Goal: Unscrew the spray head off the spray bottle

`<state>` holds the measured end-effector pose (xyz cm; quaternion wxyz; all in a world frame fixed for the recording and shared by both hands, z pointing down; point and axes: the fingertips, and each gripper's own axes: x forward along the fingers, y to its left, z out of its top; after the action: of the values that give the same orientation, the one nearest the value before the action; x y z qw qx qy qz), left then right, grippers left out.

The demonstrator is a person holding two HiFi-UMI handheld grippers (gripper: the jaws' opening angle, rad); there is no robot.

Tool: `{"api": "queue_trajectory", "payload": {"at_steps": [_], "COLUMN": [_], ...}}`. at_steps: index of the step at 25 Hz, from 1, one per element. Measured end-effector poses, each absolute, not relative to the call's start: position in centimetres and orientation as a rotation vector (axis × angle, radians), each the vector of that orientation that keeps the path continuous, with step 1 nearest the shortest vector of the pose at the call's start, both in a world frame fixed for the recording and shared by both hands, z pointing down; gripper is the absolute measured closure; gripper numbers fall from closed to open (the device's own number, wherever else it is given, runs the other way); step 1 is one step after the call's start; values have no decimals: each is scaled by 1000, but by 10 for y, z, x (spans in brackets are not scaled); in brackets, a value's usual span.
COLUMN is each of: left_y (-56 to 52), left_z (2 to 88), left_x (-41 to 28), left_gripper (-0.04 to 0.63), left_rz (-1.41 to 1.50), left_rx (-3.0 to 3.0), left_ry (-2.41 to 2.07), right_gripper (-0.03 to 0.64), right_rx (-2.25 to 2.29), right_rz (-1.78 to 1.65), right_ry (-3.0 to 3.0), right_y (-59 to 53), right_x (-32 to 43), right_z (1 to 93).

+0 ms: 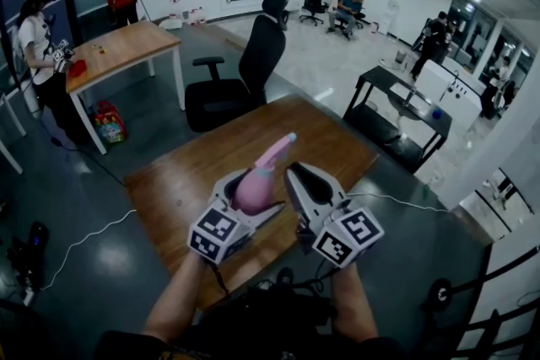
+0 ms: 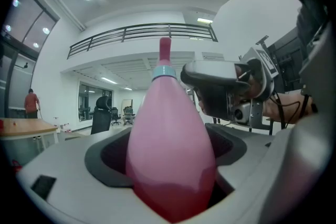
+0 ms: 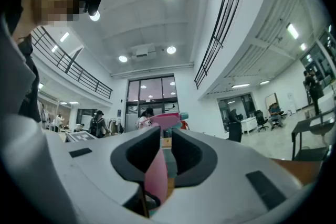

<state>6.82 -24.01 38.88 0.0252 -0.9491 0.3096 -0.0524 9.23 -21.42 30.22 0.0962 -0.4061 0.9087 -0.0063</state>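
A pink spray bottle (image 1: pixel 251 191) (image 2: pixel 168 155) sits tilted in my left gripper (image 1: pixel 256 198) (image 2: pixel 169 139), which is shut on its wide body. The bottle's teal collar (image 2: pixel 164 72) and pink spray head (image 1: pixel 283 147) (image 2: pixel 164 52) (image 3: pixel 165 122) point up and away over the table. My right gripper (image 1: pixel 295 173) (image 3: pixel 164 136) is just right of the neck, its jaws a narrow slit apart. The head stands just past its tips, and the pads do not press on it. Pink and teal show through the slit.
Both grippers hang over a brown wooden table (image 1: pixel 194 181). A black office chair (image 1: pixel 245 72) stands behind it. A second wooden table (image 1: pixel 126 46) is at the far left and a black bench (image 1: pixel 396 110) at the right. People stand in the background.
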Motion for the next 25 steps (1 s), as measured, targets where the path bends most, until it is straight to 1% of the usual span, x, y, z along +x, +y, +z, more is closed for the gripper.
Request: {"api": "queue_trajectory", "payload": {"at_steps": [4,8,18,19,25], "left_y": [-242,-238,-229,-227,-219], "left_z": [388,388,391,392,390], "left_x": [71,75,86,86,91], "left_gripper": [160,160,160,160,160], "left_rz": [-160,-172,-228,-230,-212], "left_rx": [-2909,-2886,-2853,-2853,-2883], "left_ry": [979,982,945,940,858], "right_gripper": [478,445,447,476,480], "right_rx": [-1107,-1088,-1088,-1099,-1049], "right_rz": [-92,-153,-134,-126,-107], "right_ry": [2723,2714,2737,2743,2774], "right_y": [-211,-214,-213,-213,-206], "right_x": [78,71,69,70,75], "right_z": [305,307,310,311,310]}}
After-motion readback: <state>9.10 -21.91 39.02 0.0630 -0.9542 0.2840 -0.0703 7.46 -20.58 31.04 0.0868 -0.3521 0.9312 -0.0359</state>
